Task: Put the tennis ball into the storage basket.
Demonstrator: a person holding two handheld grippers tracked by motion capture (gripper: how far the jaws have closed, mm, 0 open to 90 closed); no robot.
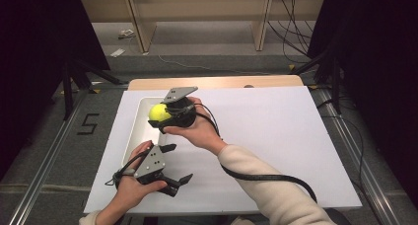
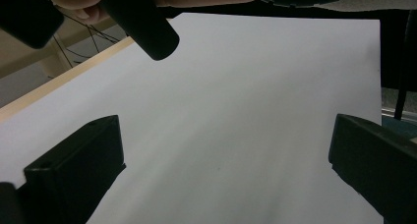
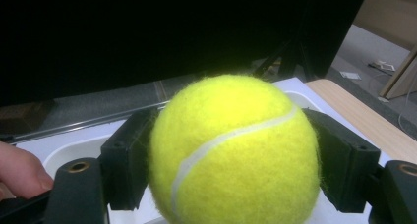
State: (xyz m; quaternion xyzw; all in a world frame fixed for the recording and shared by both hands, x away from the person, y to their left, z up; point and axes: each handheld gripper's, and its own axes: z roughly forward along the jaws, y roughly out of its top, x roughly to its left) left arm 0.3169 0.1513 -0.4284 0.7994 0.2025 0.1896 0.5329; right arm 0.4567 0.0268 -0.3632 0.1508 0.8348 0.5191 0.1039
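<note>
The right gripper [image 1: 158,117] is clamped on a yellow tennis ball [image 1: 158,112] — in the right gripper view, both black jaws press against opposite sides of the ball [image 3: 233,150], and its white seam curves across the visible face. In the high view, the ball is held above the white tray [image 1: 136,136], over the tray's far part; whether it touches the tray floor cannot be determined. The tray sits on the left portion of a white sheet [image 1: 276,136] that covers the table [image 1: 217,82], whose wooden edge shows along the far side.

The left gripper [image 1: 178,163] is positioned near the person, just right of the tray's near end, low over the white sheet. Its jaws stand wide apart and hold nothing — the left gripper view shows bare sheet [image 2: 236,121] between them. The right hand [image 1: 197,129] crosses above the left gripper, and the left hand [image 1: 129,183] enters from the near edge.
</note>
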